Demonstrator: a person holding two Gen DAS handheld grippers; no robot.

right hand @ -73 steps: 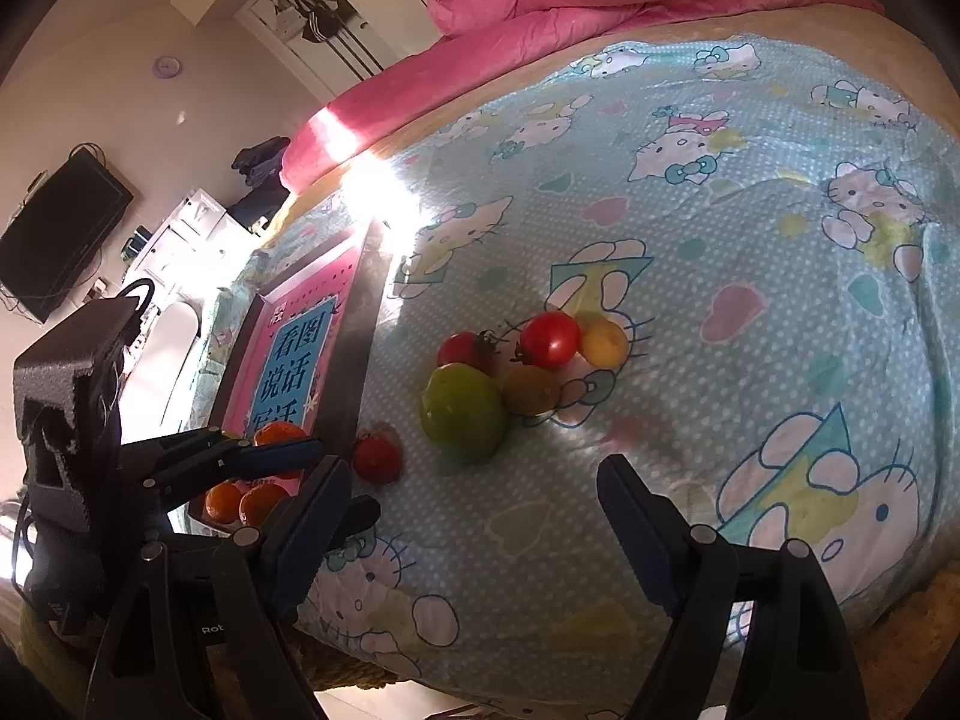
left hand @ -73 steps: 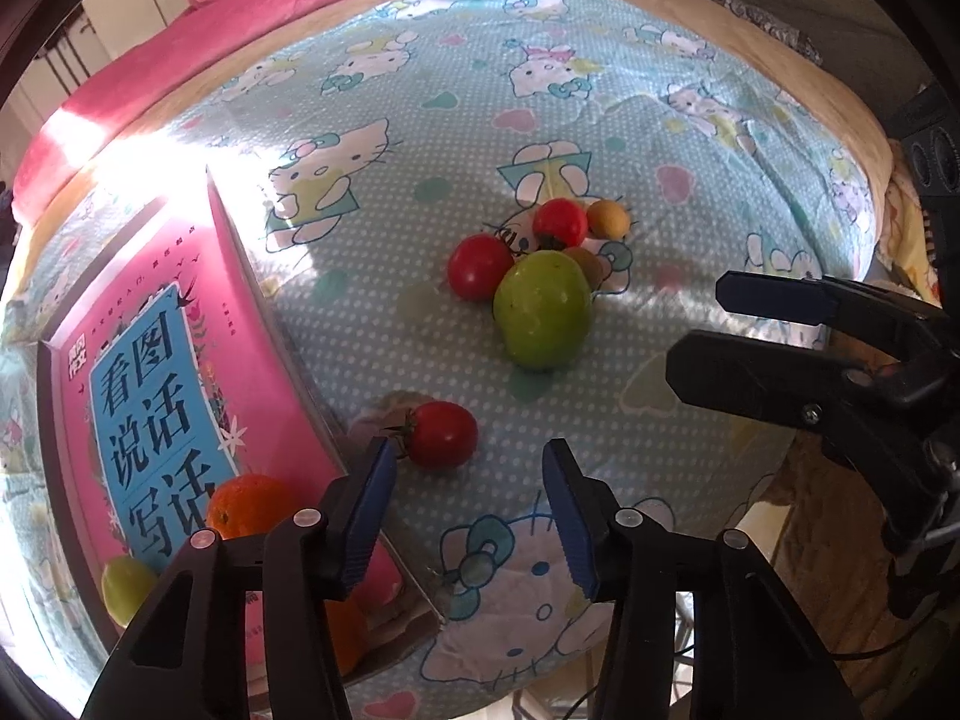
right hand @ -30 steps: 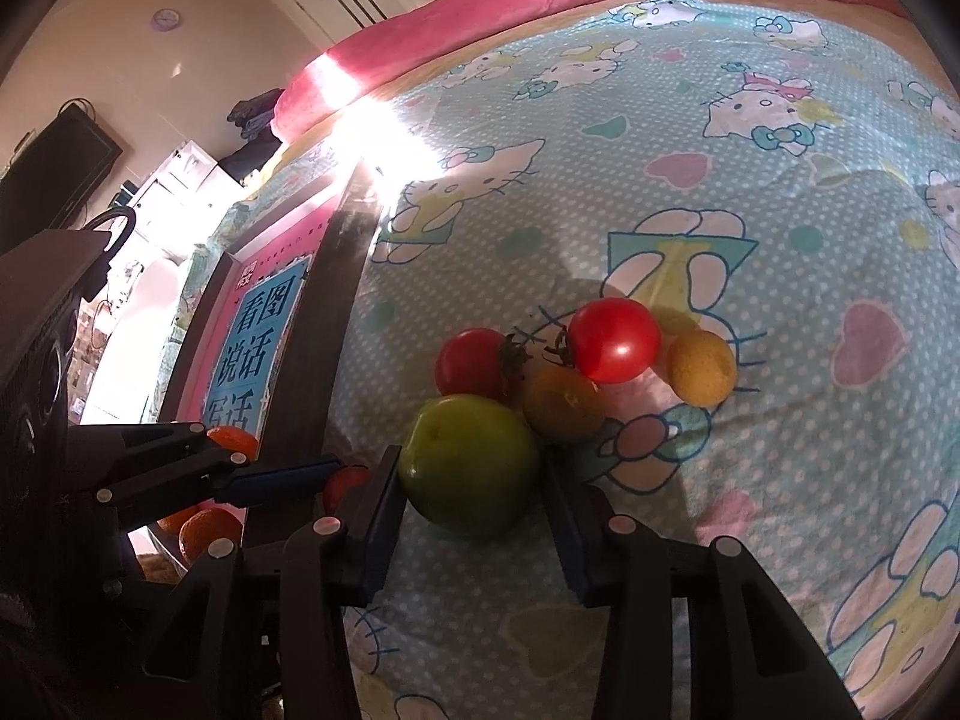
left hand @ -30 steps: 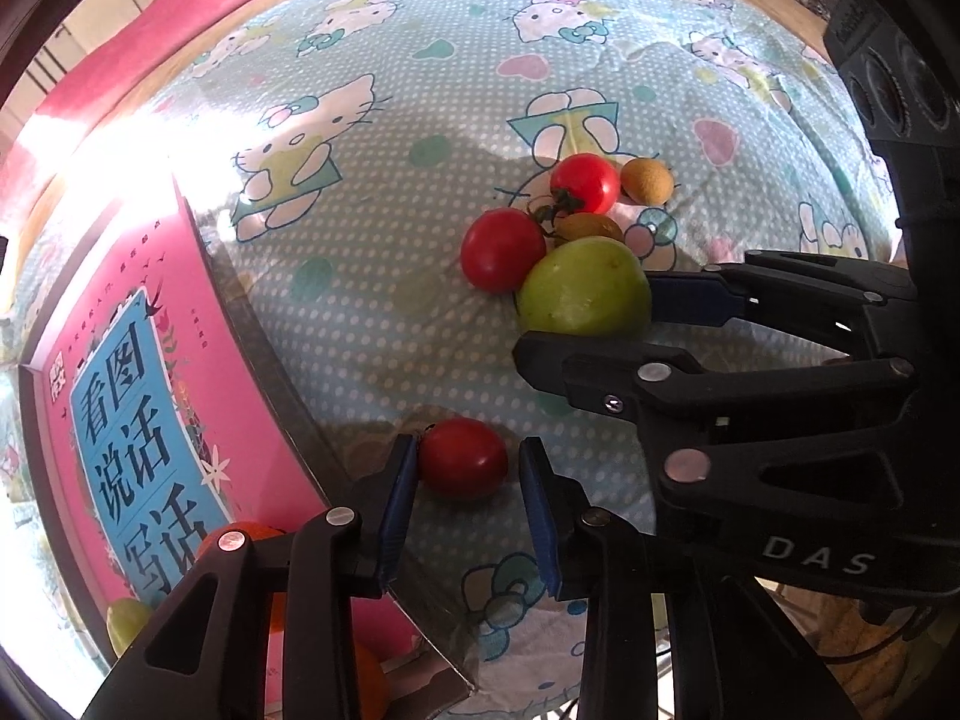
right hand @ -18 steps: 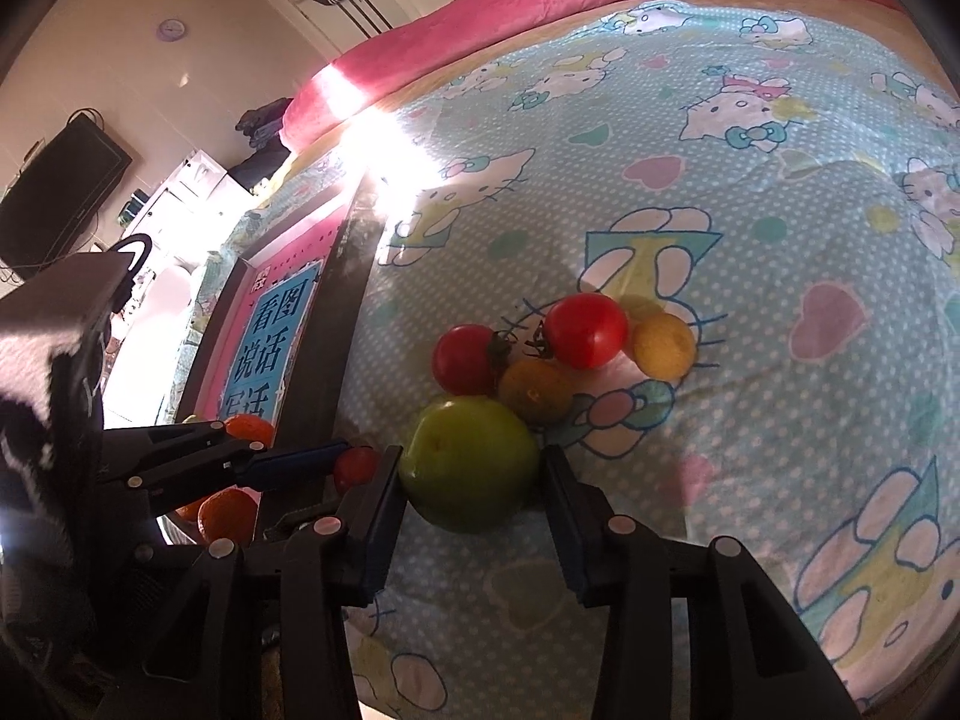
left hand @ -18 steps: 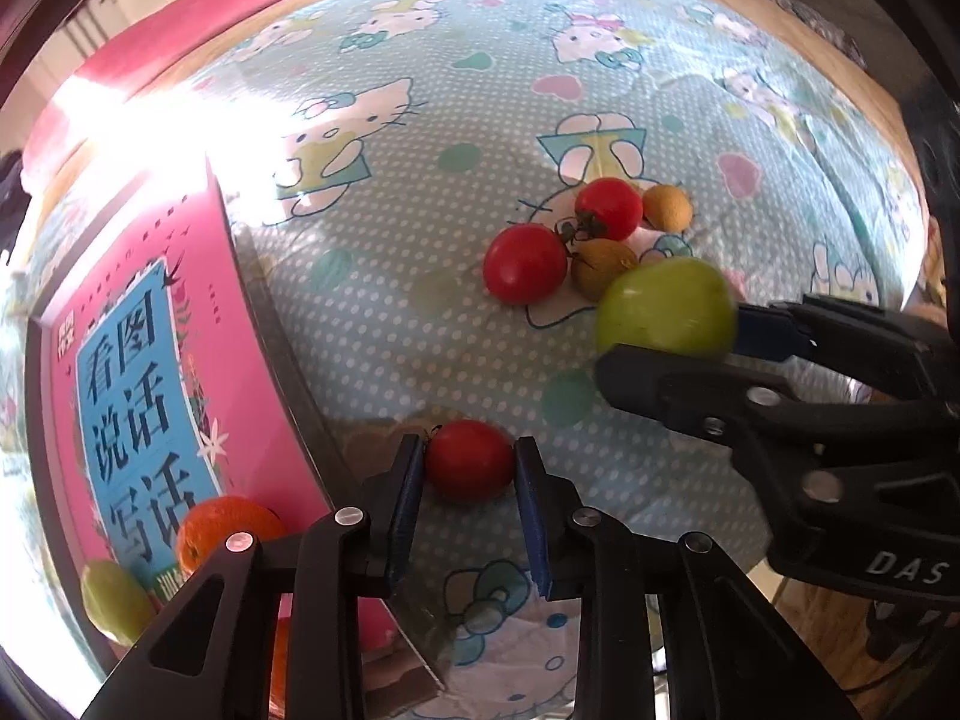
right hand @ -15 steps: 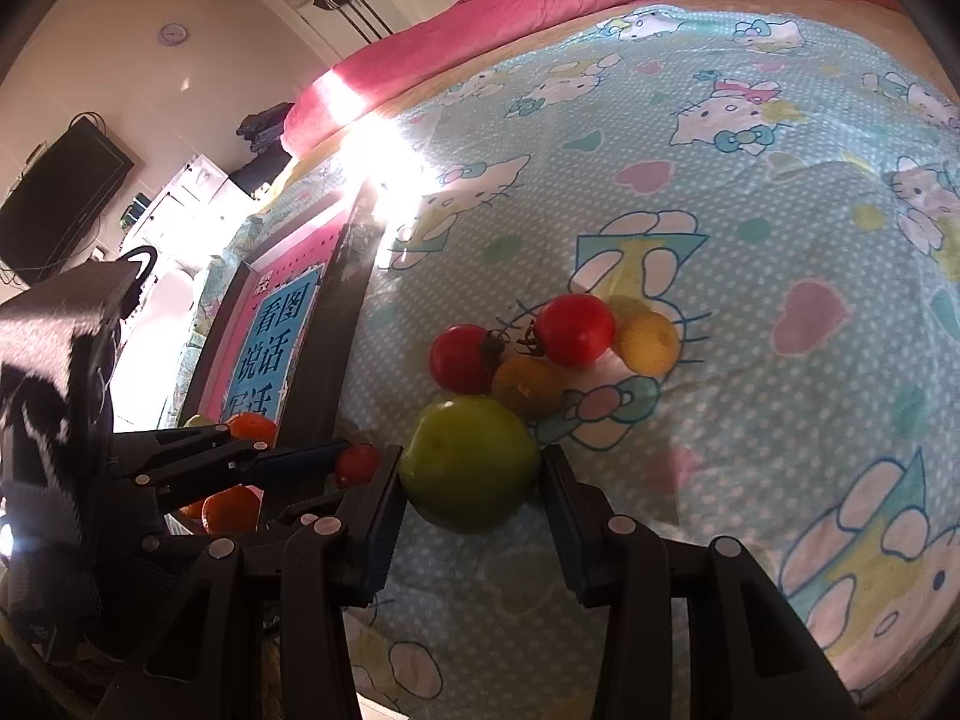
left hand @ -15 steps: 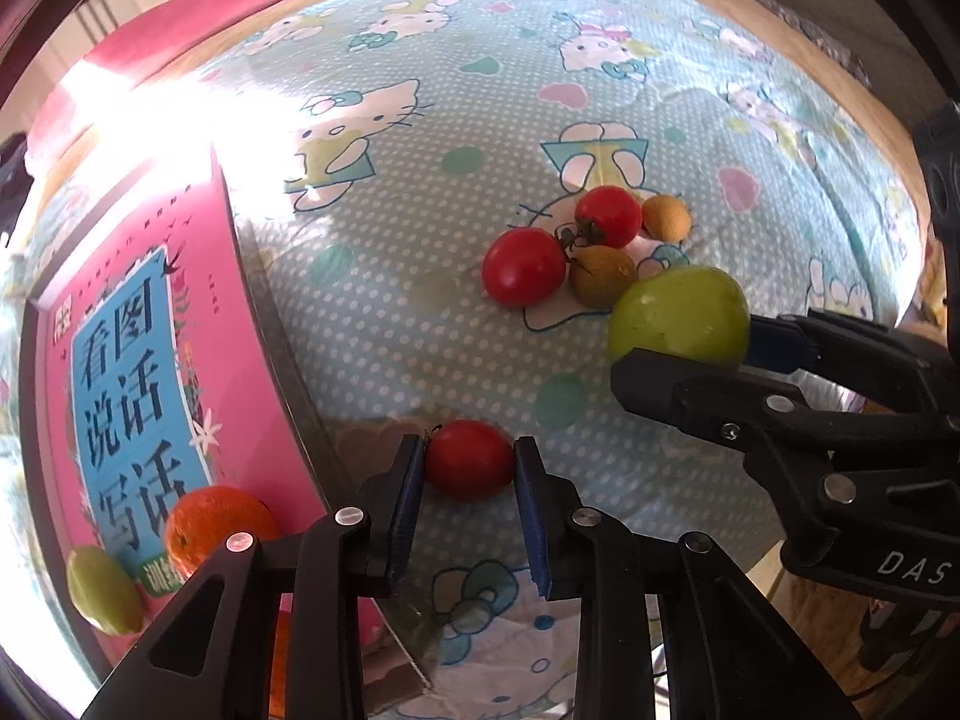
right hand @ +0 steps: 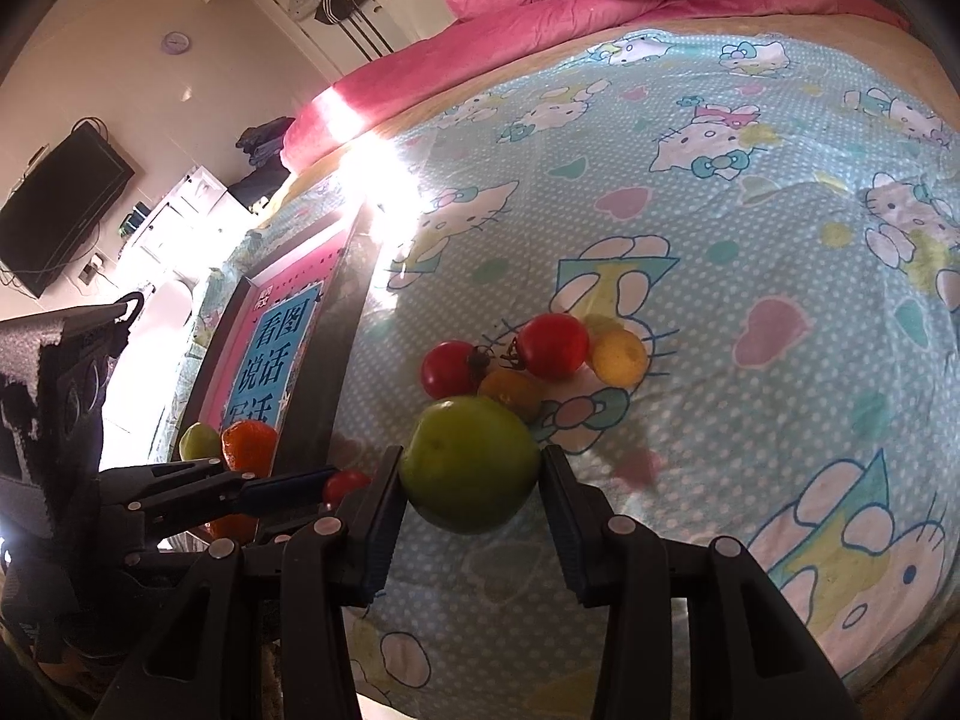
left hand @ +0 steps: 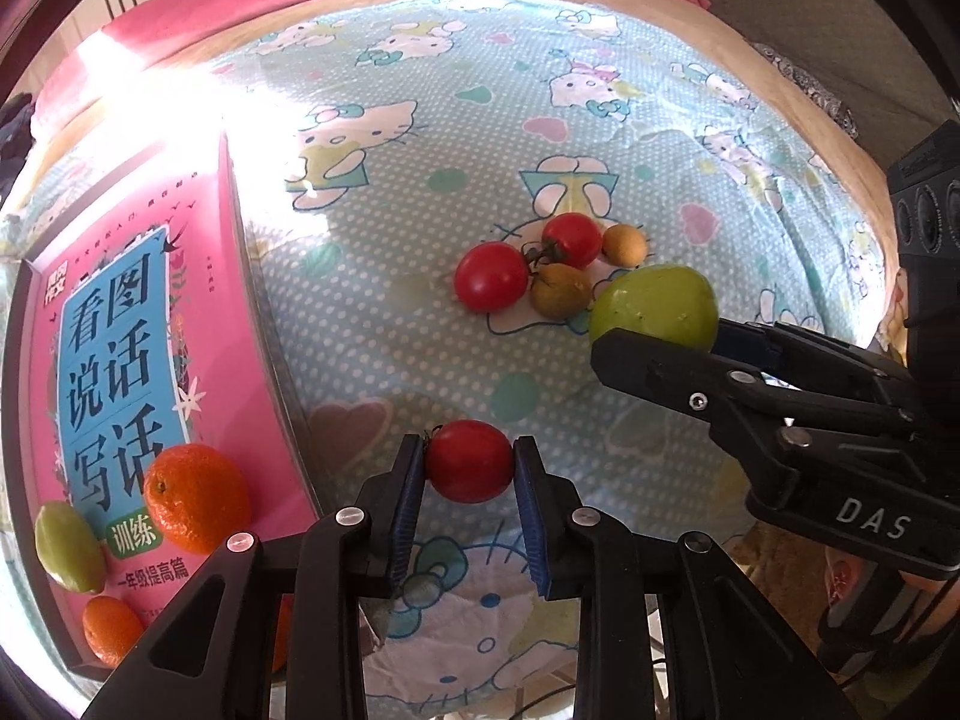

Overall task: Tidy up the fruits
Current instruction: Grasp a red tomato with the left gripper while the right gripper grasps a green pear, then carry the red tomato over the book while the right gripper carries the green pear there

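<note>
My left gripper (left hand: pixel 469 463) clenched on a small red tomato (left hand: pixel 469 459) above the cartoon bedsheet (left hand: pixel 420 138), my right gripper (right hand: pixel 471 465) grasping a green fruit (right hand: pixel 470 461), remaining fruits clustered just beyond.

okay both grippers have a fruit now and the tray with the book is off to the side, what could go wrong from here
1. The left gripper pinches the small red tomato hard between narrow pads; it could bruise, split or squirt out.
2. The right gripper holds the round green fruit only at its sides, so it may roll free.
3. Both grippers sit close together beside the tray, which already carries oranges; they could collide or knock those fruits.
</note>
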